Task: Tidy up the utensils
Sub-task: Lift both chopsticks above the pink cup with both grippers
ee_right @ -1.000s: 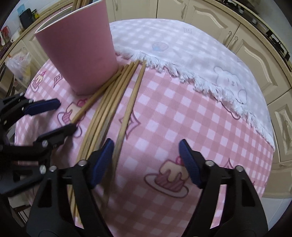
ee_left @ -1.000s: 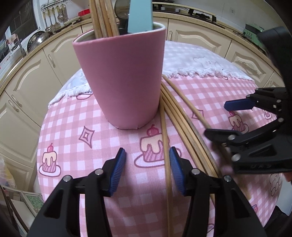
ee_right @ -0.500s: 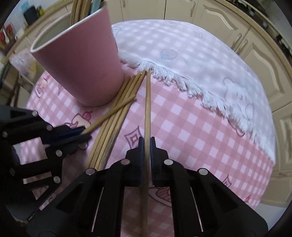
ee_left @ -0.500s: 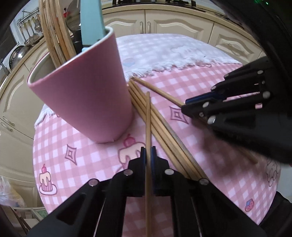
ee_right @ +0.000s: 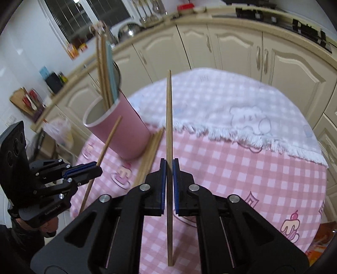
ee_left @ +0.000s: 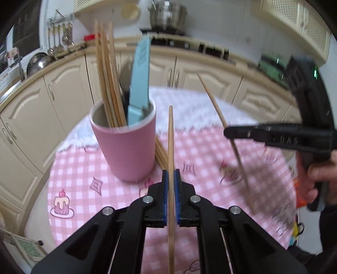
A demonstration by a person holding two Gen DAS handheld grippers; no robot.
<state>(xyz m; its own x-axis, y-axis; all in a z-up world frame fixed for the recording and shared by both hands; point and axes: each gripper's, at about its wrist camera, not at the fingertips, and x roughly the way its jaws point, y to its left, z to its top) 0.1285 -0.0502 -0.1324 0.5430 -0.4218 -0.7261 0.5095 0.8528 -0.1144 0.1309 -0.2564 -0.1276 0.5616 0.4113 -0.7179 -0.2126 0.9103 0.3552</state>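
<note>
A pink cup (ee_left: 126,147) stands on the round table and holds several wooden chopsticks (ee_left: 106,80), a light blue utensil (ee_left: 140,84) and a metal one. It also shows in the right wrist view (ee_right: 120,132). My left gripper (ee_left: 171,175) is shut on one chopstick (ee_left: 171,139), lifted off the table and pointing forward, right of the cup. My right gripper (ee_right: 167,164) is shut on another chopstick (ee_right: 168,118), also lifted. Several loose chopsticks (ee_right: 150,151) lie on the cloth against the cup's base.
The table has a pink checked cloth (ee_right: 242,172) with a white fringed towel (ee_right: 231,109) over its far part. Cream kitchen cabinets (ee_right: 231,48) curve around behind. A steel pot (ee_left: 167,16) and hanging ladles (ee_left: 59,40) are on the far counter.
Both grippers closed on a chopstick each, then lifted them off the table and tilted up, away from the pile by the cup.
</note>
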